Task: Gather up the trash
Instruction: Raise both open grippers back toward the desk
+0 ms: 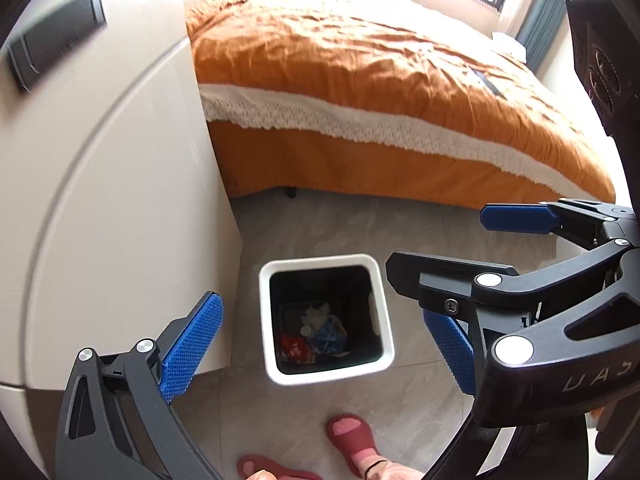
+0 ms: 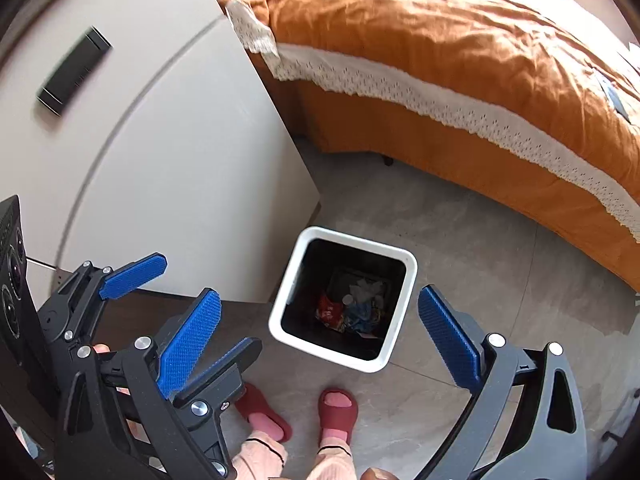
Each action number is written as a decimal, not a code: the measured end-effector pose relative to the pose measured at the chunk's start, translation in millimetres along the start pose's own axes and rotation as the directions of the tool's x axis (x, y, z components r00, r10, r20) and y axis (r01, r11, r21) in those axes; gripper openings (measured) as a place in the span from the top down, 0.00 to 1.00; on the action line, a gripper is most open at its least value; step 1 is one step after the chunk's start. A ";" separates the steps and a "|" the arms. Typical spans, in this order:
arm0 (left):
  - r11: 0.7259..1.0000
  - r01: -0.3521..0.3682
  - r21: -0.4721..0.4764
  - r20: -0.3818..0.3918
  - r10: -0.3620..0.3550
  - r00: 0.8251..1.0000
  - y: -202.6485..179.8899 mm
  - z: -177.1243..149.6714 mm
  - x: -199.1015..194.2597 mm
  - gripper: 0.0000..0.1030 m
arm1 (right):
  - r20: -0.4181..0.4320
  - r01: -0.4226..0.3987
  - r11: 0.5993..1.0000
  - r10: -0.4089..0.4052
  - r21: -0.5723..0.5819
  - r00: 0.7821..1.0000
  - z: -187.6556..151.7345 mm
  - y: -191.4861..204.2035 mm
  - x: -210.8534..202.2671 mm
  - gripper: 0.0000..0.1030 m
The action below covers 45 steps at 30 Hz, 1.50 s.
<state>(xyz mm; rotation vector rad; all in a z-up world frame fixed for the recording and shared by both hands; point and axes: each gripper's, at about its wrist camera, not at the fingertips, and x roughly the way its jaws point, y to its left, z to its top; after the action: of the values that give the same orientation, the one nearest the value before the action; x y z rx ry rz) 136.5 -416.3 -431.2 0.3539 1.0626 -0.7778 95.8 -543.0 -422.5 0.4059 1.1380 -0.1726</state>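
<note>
Right wrist view: both grippers, right gripper (image 2: 320,340) and left gripper (image 2: 200,304), hang spread and empty above the bin (image 2: 404,264), trash (image 2: 352,312) inside.

Trash (image 2: 352,312) deep in bin too small to identify, slippered feet (image 1: 352,440) cut off by edge

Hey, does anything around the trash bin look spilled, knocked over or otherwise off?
Nothing stands out. The bin stands upright on the floor with the trash inside it, and no litter shows around it.
</note>
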 end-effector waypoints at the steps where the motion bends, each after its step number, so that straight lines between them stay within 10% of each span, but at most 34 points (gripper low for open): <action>1: 1.000 0.001 -0.004 0.006 -0.001 1.000 -0.1 2.7 -8.0 0.04 | 0.012 0.000 1.000 0.000 -0.004 1.000 2.4 4.1 -10.1 0.04; 17: 0.977 -0.174 -0.123 0.188 0.195 0.963 23.2 34.6 -201.2 0.04 | 0.238 -0.012 0.965 0.076 -0.260 0.968 34.9 117.0 -171.2 0.04; 26: 0.879 -0.372 -0.297 0.216 0.441 0.871 91.2 4.8 -298.4 0.04 | 0.234 -0.143 0.873 0.278 -0.467 0.932 46.4 227.7 -203.4 0.04; 31: 0.778 -0.453 -0.436 0.175 0.567 0.805 137.0 -28.3 -344.4 0.04 | 0.168 -0.214 0.778 0.379 -0.591 0.910 39.3 300.2 -207.8 0.04; 38: 0.549 -0.533 -0.644 0.044 0.722 0.691 204.8 -105.7 -404.2 0.04 | 0.061 -0.260 0.619 0.448 -0.741 0.892 9.4 394.8 -203.1 0.04; 45: 0.345 -0.455 -0.821 -0.061 0.739 0.670 272.3 -185.6 -452.9 0.04 | -0.025 -0.269 0.485 0.453 -0.832 0.891 -28.9 467.1 -178.2 0.04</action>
<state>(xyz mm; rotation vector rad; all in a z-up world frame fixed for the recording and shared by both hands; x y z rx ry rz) 95.2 63.7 -145.7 -0.1706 0.7497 0.3848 154.5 -117.0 -165.8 -0.2320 0.7830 0.6953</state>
